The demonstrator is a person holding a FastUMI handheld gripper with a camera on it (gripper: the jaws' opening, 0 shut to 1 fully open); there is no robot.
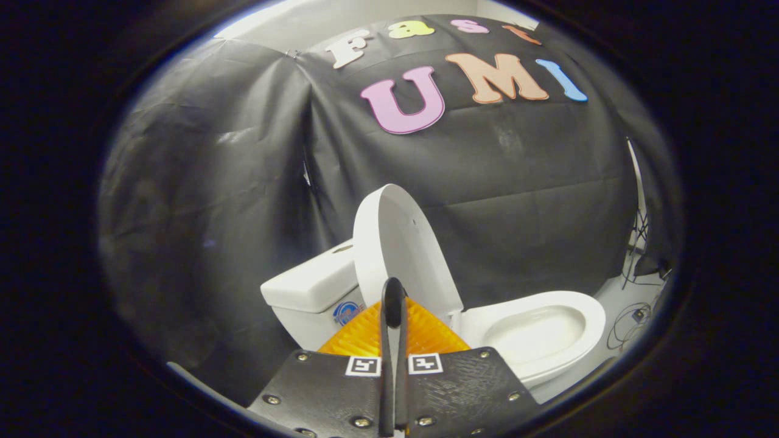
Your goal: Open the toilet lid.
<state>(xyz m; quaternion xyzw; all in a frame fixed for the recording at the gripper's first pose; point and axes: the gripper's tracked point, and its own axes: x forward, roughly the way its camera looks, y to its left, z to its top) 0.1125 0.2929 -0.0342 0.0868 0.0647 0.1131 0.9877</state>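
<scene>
In the gripper view, the gripper [393, 304] has its two fingers pressed together with only a thin slit between them and nothing held, their tips lying against the lower edge of the toilet lid [398, 243]. The lid stands raised, near upright, in front of the tank [310, 286], with the open seat and bowl [535, 331] beyond the fingers to the right; cables [633, 319] lie on the floor past the bowl.

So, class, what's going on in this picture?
A person is using a handheld gripper to open a toilet. The lid stands raised, near upright, in front of the tank, and the bowl is uncovered. The gripper's fingers are pressed close together with nothing visibly between them, just in front of the lid. Whether they touch the lid can't be told.
</scene>
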